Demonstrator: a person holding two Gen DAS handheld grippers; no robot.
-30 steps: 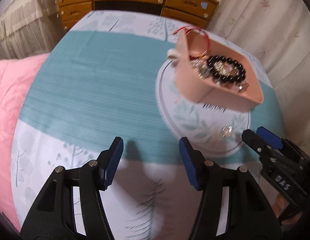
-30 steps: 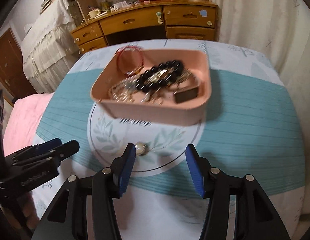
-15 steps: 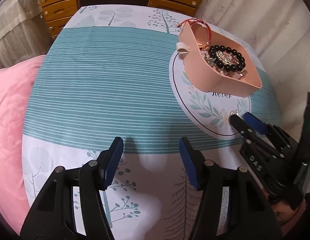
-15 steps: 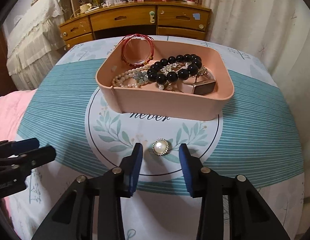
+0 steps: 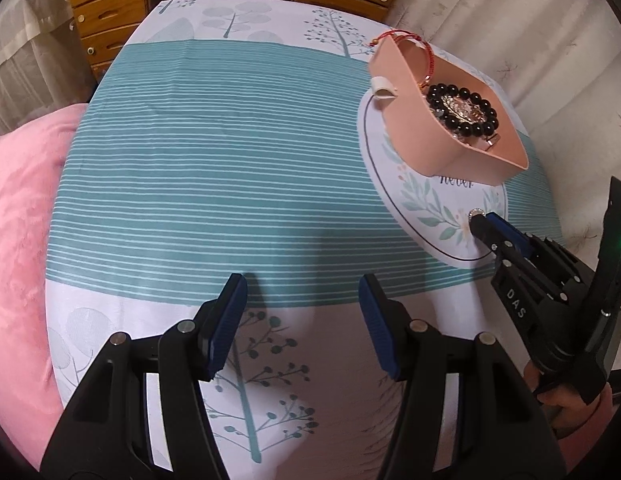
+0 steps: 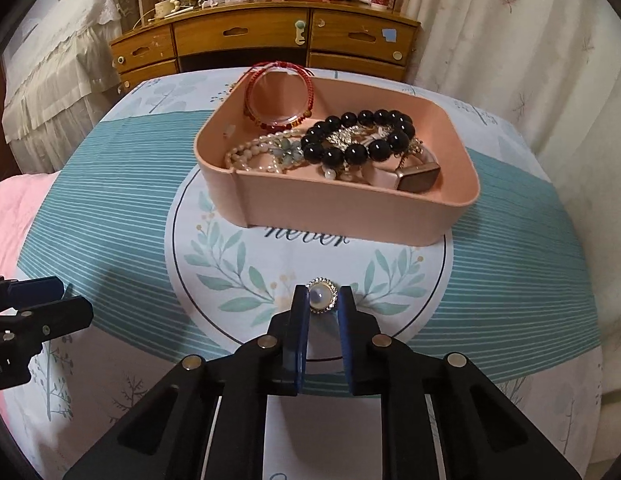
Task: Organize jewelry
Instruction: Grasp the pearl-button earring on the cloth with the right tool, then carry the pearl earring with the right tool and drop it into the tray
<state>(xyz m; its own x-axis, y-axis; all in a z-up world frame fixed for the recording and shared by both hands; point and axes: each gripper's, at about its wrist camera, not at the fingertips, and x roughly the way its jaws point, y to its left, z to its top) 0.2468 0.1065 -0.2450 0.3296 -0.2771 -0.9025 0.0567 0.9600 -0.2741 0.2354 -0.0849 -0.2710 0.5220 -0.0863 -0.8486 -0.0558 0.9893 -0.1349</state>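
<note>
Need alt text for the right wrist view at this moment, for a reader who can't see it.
The right gripper has its blue fingers closed in on either side of a round pearl-like brooch lying on the printed cloth. Just beyond sits a pink tray holding a black bead bracelet, a red cord bracelet, pearls and a watch.

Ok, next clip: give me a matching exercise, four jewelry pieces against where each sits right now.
Things:
1. pearl brooch
2. red cord bracelet
3. black bead bracelet
4. watch

Places:
A. middle of the pink tray
B. between the right gripper fingers, on the cloth
C. near right corner of the tray
D. leaning on the tray's far rim

Pairs: 1-B, 2-D, 3-A, 4-C
</note>
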